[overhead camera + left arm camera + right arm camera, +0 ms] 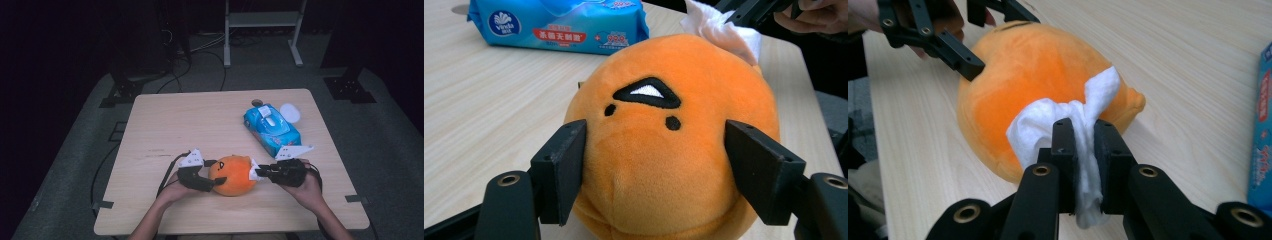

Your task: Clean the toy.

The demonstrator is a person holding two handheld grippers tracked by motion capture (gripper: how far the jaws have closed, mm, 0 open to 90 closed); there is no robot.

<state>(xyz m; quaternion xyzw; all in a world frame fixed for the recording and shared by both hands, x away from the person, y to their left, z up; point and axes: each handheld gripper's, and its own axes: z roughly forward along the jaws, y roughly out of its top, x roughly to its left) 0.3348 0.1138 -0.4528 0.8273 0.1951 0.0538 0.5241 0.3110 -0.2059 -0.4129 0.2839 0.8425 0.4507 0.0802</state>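
Lying near the front edge of the wooden table [165, 120], the orange plush toy [232, 175] sits between the two grippers: the left gripper [654, 167] has its jaws pressed against both flanks of the toy, and the right gripper [1083, 145] is clamped tight on a white wipe [1048, 122] that touches the toy's far side. A blue pack of wipes [271, 129] lies just behind, apart from the toy, with a small white lid [290, 112] beside it near the table's back edge.
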